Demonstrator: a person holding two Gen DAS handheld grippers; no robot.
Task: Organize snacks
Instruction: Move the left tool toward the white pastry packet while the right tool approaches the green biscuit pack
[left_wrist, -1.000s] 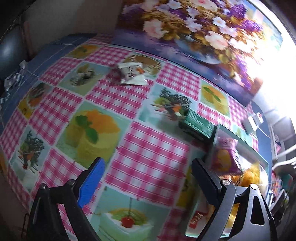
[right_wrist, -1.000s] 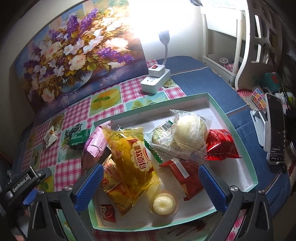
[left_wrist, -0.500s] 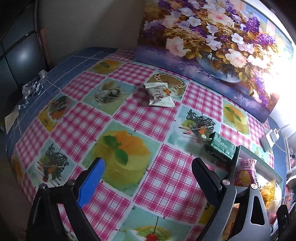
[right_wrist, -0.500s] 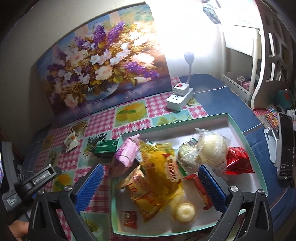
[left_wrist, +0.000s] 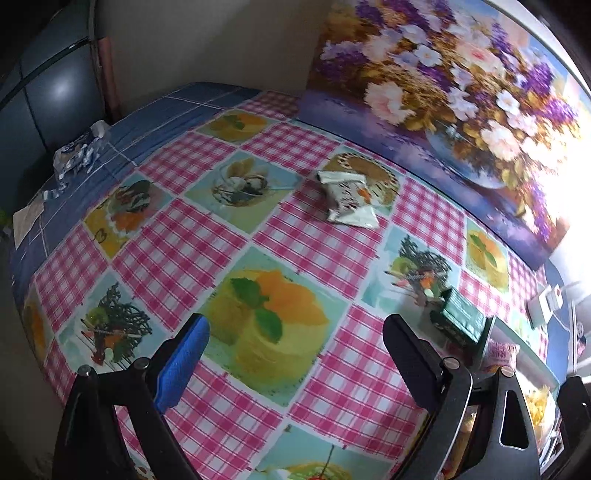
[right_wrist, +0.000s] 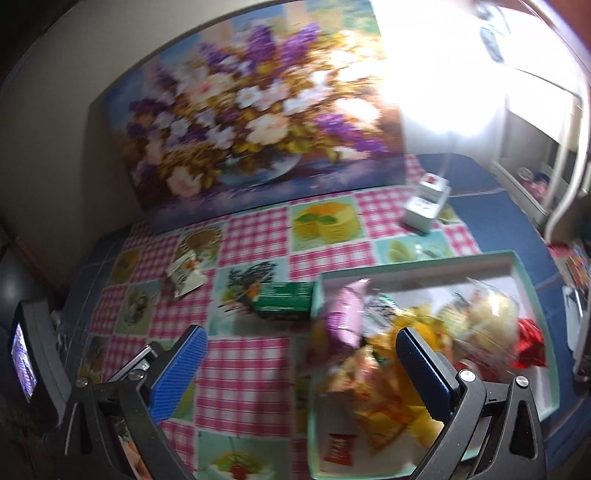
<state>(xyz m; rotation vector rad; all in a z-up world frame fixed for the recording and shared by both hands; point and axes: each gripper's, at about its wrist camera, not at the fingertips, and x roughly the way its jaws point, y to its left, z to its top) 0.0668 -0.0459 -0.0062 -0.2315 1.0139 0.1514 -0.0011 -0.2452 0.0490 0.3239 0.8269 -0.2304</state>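
Two snacks are seen lying loose on the checked tablecloth, outside the tray. Furthest left, ahead of the left gripper and slightly right of its midline, is a white wrapped snack; its long axis is judged to run roughly away from the tongs, tilted a little rightward. To the right, just beyond the right-hand finger of that gripper, a green box is set against the tray's near wall, its long side parallel to that wall. The left gripper is judged the nearer tool to both items, and an advance forward is judged necessary before either can be taken. Its tongs are spread wide and nothing is held or touched between them.

In the right wrist view, which is blurred, the white snack is placed ahead and to the left of the right gripper, and the green box almost straight ahead. These tongs are likewise spread wide and empty, with one finger over the cloth and the other over the piled packets inside the tray.
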